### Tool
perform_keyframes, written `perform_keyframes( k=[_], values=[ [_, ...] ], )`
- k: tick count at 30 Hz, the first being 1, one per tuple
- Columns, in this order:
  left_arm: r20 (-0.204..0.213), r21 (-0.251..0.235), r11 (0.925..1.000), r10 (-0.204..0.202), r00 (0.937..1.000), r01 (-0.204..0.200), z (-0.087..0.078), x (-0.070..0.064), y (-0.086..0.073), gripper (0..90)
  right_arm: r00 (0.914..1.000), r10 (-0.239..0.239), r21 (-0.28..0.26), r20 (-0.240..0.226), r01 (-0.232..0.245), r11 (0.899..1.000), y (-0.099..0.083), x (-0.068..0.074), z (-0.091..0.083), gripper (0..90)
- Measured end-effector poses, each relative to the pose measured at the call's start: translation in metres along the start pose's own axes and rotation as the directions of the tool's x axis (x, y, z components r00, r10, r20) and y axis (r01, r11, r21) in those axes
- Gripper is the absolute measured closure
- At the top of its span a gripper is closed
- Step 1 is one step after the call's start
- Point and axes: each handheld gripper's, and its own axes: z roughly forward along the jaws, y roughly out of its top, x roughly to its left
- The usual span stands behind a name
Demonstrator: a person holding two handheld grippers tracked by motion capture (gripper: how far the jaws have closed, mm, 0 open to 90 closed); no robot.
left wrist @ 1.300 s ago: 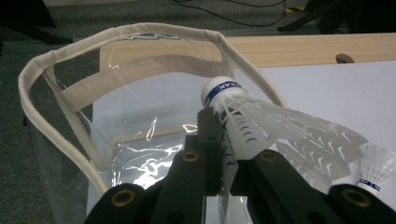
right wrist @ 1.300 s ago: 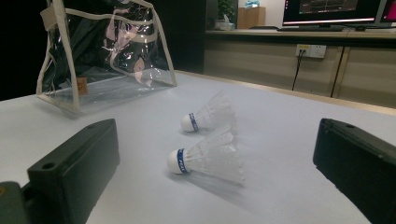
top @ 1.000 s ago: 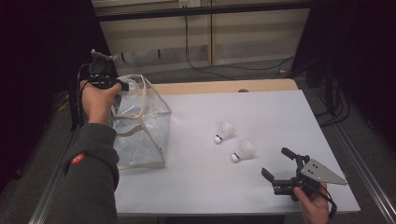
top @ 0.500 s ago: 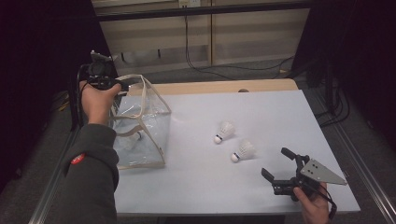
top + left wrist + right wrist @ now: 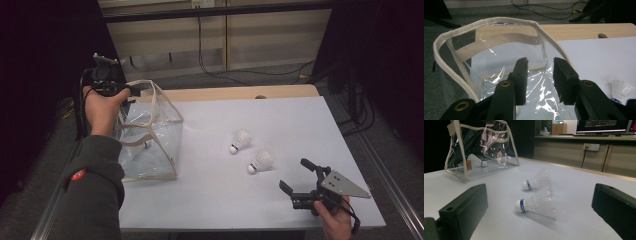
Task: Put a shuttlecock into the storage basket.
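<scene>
Lying ahead of open right gripper (image 5: 296, 179) — shuttlecock (image 5: 261, 162).

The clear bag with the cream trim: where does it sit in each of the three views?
High view: the clear bag stands at the table's left edge, by the left gripper.
Left gripper view: its rim arcs above the jaws.
Right gripper view: upper left, behind two shuttlecocks.
Shared landmark: the nearer shuttlecock.

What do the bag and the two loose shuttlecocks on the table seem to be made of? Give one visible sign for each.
Bag: clear glossy plastic film, probably vinyl, with glare and wrinkles; cream woven-looking trim. Shuttlecocks: white feather-like skirts, possibly real feather or plastic, on smooth white rounded bases with blue bands.
</scene>
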Motion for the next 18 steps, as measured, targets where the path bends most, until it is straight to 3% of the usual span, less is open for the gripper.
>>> perform_keyframes(
  k=[8, 18],
  values=[
    [0.053, 0.004, 0.9996, 0.029, 0.9982, -0.029, -0.003, -0.008, -0.002, 53.6, 1.0, -0.001, -0.002, 0.001, 0.001, 1.0, 0.001, 0.0, 0.0, 0.4],
    [0.103, -0.019, 0.9994, 0.031, 0.9942, -0.029, -0.01, -0.016, -0.005, 40.2, 1.0, -0.005, -0.004, 0.003, 0.005, 1.0, 0.001, 0.0, -0.001, 0.4]
  ],
)
